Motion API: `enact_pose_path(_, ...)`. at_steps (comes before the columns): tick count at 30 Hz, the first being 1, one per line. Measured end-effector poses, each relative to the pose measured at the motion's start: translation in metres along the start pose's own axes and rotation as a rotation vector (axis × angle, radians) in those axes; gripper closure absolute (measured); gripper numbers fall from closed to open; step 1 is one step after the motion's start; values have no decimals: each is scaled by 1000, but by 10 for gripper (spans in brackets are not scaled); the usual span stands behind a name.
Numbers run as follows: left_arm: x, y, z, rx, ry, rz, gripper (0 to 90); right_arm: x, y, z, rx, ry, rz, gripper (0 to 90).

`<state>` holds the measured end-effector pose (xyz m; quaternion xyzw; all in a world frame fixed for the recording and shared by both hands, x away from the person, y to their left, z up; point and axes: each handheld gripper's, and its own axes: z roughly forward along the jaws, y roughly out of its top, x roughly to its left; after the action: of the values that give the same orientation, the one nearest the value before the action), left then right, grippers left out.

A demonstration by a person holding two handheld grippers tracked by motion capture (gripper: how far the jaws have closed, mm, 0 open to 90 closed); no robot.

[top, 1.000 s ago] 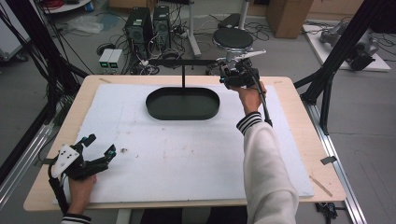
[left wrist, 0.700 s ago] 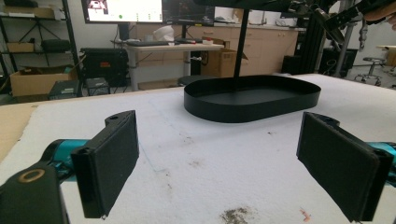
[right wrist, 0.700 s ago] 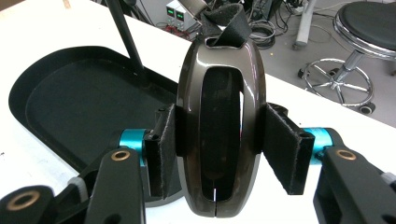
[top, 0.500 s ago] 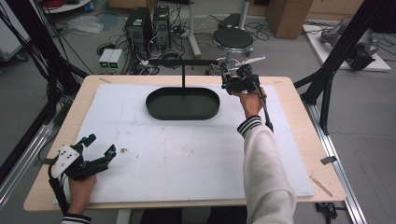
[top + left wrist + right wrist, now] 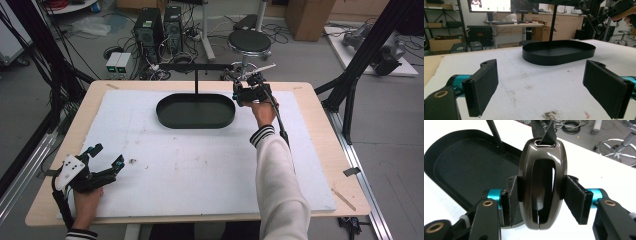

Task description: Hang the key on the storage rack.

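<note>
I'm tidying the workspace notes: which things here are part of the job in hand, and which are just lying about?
Part of the job:
- right gripper, clamped on the glossy dark fob
- fob's black strap
- black oval tray with its T-shaped stand

Just about:
- left gripper, open over the white mat
- stool
- computer towers

Wooden table [image 5: 320,125] w/ white sheet [image 5: 200,165] covering most of top; black oval tray [image 5: 195,111] sits on sheet, far-centre, post rising behind.
</note>
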<state>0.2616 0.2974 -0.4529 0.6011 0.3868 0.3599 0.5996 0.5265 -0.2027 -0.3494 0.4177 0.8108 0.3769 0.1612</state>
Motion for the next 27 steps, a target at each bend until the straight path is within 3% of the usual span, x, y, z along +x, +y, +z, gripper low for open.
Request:
enact_pose_path(3,0,0,0,-5,-1,2,134,-3,0,-1,-4,-3,21,287)
enact_pose_path(5,0,0,0,-5,-1,1,133,-4,0,-5,-22,7,69,142)
enact_pose_path(6,0,0,0,-5,-1,0,133,-5,0,-8,-38,9,108,93)
enact_pose_path(7,0,0,0,-5,0,1,134,-5,0,-12,-59,29,115,91)
enact_pose_path(9,0,0,-1,-7,-1,5,133,-1,2,-23,-82,24,86,4)
enact_pose_path(14,-1,0,-1,-10,-1,9,134,12,8,-54,-165,59,-12,4)
enact_pose_path(15,-1,0,-1,-10,-1,9,133,16,6,-66,-208,68,-39,4)
enact_pose_path(16,-1,0,-1,-14,0,8,133,19,2,-75,-255,74,-64,4)
enact_pose_path(19,-1,0,-1,-15,-1,11,133,23,-17,-100,-316,105,-115,4)
enact_pose_path(23,-1,0,-1,-10,0,15,133,24,-57,-129,-382,139,-146,4)
enact_pose_path(27,-3,0,-1,-13,0,27,133,21,-105,-146,-444,152,-145,4)
